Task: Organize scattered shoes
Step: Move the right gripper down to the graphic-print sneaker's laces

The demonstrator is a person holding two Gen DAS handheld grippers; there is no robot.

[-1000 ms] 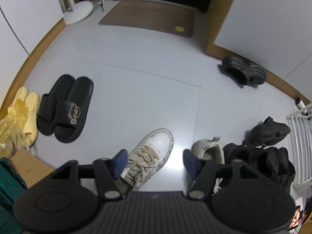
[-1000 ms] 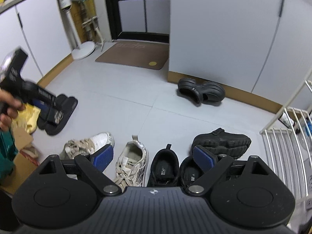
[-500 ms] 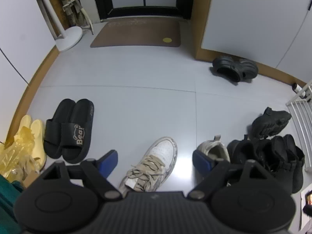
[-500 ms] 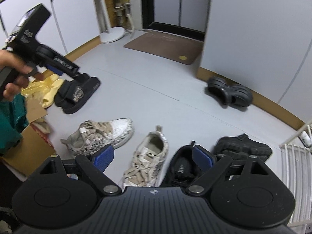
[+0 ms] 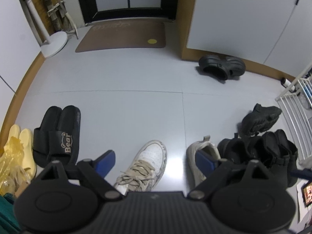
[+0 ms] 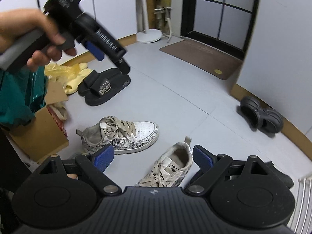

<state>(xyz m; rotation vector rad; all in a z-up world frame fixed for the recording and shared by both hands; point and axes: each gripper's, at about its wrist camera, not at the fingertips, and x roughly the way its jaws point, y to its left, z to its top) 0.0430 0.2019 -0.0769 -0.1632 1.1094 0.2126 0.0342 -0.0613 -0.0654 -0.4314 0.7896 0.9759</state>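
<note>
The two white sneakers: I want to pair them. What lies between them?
Bare grey floor separates the laced sneaker from its mate, seen in the right wrist view.

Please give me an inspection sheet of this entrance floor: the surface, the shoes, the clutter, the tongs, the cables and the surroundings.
Surface: grey tiled floor, bare in the middle.
Job's things: two white sneakers lying apart at different angles; black Bear slippers paired beside yellow slippers; black clogs by the wall; black shoes bunched near the rack.
Clutter: cardboard, green bag.
Tongs: left tongs open above one white sneaker, jaws just widened, nothing held; right tongs open, empty.
Cables: nothing seen.
Surroundings: brown doormat, white stand base, white wire rack, dark door frame.
</note>
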